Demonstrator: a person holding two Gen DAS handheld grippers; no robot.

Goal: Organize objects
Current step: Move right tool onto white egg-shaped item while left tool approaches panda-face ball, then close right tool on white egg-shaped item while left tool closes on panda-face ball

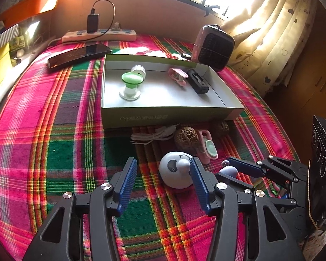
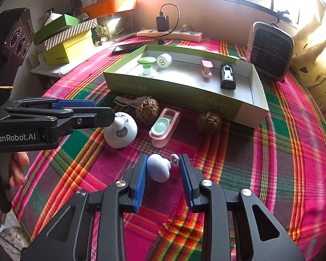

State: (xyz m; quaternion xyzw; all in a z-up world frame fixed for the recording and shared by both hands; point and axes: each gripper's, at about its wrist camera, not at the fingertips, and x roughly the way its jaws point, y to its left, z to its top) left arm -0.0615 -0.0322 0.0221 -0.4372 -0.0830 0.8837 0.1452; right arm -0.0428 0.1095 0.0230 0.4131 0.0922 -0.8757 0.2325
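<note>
Collection step in hand: your right gripper (image 2: 162, 169) has its fingers spread around the pale blue mushroom-shaped knob (image 2: 157, 170) on the plaid-covered worktop (image 2: 271, 163), right pad clear. Left gripper (image 1: 163, 180) spread, empty. Next: pinch, lift, carry to the green cardboard tray (image 2: 184, 93).

Walnut (image 1: 222, 127): at two o'clock of the panda ball (image 1: 176, 173), half hidden behind the box (image 1: 167, 114) corner. Box lettering: we cannot read it, perhaps Chinese.

bare cloth (image 1: 54, 152) left of box (image 1: 163, 115), walnuts (image 1: 185, 140), cable (image 1: 152, 136) crowding its front wall
</note>
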